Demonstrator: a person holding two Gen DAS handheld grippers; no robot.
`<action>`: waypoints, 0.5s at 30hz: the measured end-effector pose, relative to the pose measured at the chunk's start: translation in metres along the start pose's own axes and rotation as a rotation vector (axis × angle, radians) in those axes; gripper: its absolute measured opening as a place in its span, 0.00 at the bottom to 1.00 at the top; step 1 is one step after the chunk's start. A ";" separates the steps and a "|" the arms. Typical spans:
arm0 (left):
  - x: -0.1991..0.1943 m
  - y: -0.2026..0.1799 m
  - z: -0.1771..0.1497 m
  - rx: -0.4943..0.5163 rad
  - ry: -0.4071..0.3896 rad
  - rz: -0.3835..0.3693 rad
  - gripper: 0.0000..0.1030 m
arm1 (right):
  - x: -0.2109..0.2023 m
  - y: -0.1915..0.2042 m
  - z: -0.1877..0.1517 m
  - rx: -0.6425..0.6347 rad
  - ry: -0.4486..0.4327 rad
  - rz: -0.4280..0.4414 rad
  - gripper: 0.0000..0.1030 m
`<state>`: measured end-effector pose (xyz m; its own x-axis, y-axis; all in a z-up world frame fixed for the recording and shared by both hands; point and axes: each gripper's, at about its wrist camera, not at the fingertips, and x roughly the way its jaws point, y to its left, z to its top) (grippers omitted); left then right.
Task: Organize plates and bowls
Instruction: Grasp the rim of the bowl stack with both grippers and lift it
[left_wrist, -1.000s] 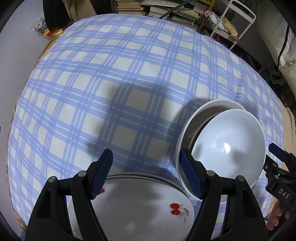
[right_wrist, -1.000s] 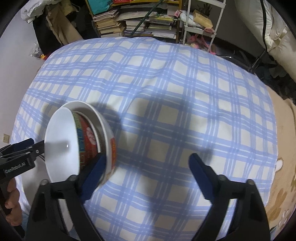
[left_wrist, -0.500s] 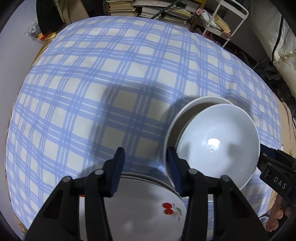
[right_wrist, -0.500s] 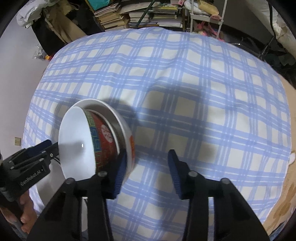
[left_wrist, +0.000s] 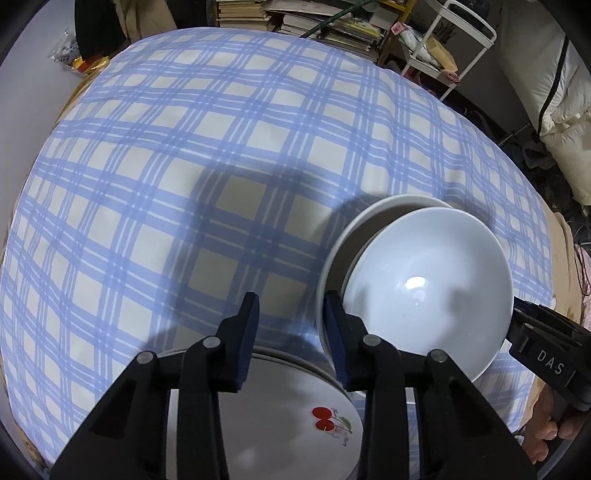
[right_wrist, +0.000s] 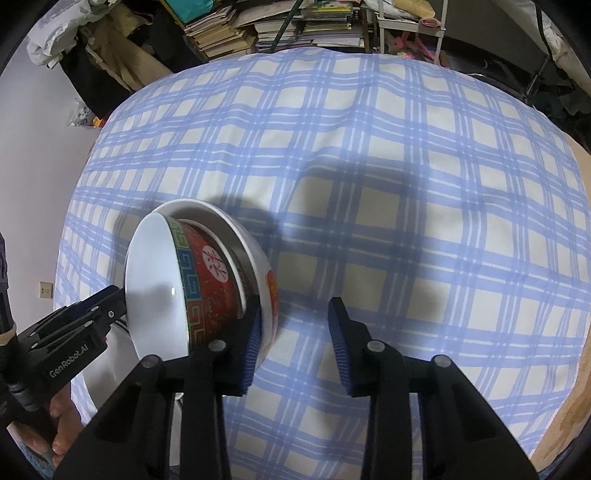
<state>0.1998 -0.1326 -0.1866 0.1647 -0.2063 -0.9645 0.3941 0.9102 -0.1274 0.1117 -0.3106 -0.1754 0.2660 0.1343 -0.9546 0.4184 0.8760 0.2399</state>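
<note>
In the left wrist view, a stack of white plates (left_wrist: 280, 417) with a red cherry motif lies at the near table edge under my left gripper (left_wrist: 291, 306). Its jaws are closing with only checked cloth between them. To the right stands a nest of bowls (left_wrist: 424, 288), white inside. In the right wrist view the same nest shows a red patterned bowl (right_wrist: 210, 280) tilted inside a white bowl (right_wrist: 258, 254). My right gripper (right_wrist: 295, 314) is also closing on nothing, and its left finger (right_wrist: 253, 336) overlaps the outer bowl's rim.
The blue and white checked tablecloth (right_wrist: 406, 184) covers the whole table. Piles of books (right_wrist: 258, 29) and a white metal cart (left_wrist: 461, 40) stand behind the far edge. Pale bedding (left_wrist: 565, 147) lies to the right. A hand (right_wrist: 62, 417) grips the left tool's handle.
Both grippers' jaws have come much closer together with nothing taken between them. The plates and bowls lie where they were.
</note>
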 end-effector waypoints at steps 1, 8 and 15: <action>0.000 0.000 0.000 0.008 -0.002 0.004 0.32 | 0.000 0.001 0.001 -0.002 0.004 0.000 0.36; 0.001 -0.001 -0.001 -0.011 -0.002 0.011 0.32 | 0.003 0.001 0.005 0.016 0.040 -0.002 0.36; 0.002 0.003 0.000 -0.047 0.000 -0.004 0.32 | 0.006 -0.004 0.003 0.044 0.032 0.005 0.36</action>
<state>0.2010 -0.1301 -0.1892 0.1632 -0.2102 -0.9639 0.3523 0.9250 -0.1421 0.1143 -0.3145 -0.1817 0.2403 0.1545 -0.9583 0.4553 0.8540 0.2518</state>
